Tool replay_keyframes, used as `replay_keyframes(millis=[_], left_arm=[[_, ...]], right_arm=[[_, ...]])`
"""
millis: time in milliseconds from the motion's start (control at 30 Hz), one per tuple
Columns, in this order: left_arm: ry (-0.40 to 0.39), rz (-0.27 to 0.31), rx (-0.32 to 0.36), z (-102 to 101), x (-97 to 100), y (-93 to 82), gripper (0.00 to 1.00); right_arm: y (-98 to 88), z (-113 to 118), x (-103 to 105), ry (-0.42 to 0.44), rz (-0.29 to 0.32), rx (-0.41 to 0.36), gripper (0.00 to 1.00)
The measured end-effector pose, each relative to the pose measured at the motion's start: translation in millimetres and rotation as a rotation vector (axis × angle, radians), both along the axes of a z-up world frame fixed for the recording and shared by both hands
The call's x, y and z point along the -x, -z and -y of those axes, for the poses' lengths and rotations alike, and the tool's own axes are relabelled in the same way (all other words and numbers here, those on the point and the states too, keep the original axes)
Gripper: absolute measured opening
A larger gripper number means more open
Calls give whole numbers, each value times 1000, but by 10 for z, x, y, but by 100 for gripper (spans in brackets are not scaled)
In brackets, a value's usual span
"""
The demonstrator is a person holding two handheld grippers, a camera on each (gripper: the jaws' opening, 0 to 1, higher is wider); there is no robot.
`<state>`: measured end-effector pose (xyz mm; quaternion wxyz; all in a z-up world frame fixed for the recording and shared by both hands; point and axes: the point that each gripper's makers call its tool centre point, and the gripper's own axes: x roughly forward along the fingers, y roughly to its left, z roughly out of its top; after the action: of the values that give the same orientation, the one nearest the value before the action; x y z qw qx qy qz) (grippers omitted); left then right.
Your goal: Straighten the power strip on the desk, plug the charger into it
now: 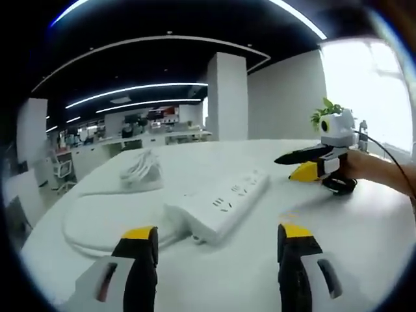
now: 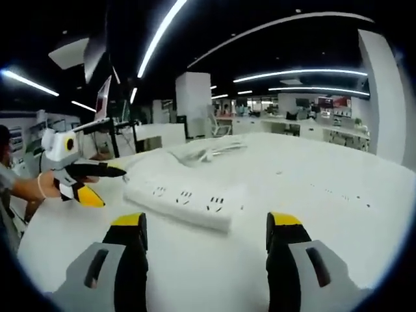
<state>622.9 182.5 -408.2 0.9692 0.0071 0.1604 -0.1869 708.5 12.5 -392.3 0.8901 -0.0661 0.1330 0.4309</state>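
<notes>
White power strip [image 1: 224, 203] lies ahead at 12 o'clock between my left gripper [image 1: 218, 244] and right gripper [image 2: 205, 237], both spread wide, empty.

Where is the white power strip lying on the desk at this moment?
The white power strip lies flat on the white desk, ahead of both open hand-held grippers, with its coiled white cable lying just beyond it in the left gripper view.
</notes>
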Motion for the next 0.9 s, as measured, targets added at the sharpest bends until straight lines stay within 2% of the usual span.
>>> replay_keyframes(millis=[67,233,600,767,900], left_arm=[[3,3,0,10,-5,1,72],[15,10,4,40,-19,-4,66],[39,4,19,113,-51,20,59],[45,3,24,120,-77,12,58],[49,4,23,121,-93,16,54]], right_arm=[[48,-15,-23,-15,1,39,72],[86,-45,-39,-35,0,66,72],[125,-83,-24,-40,-13,76,65],[120,-83,-94,-29,-37,62,57],[150,-103,-86,-22,-75,51,56]])
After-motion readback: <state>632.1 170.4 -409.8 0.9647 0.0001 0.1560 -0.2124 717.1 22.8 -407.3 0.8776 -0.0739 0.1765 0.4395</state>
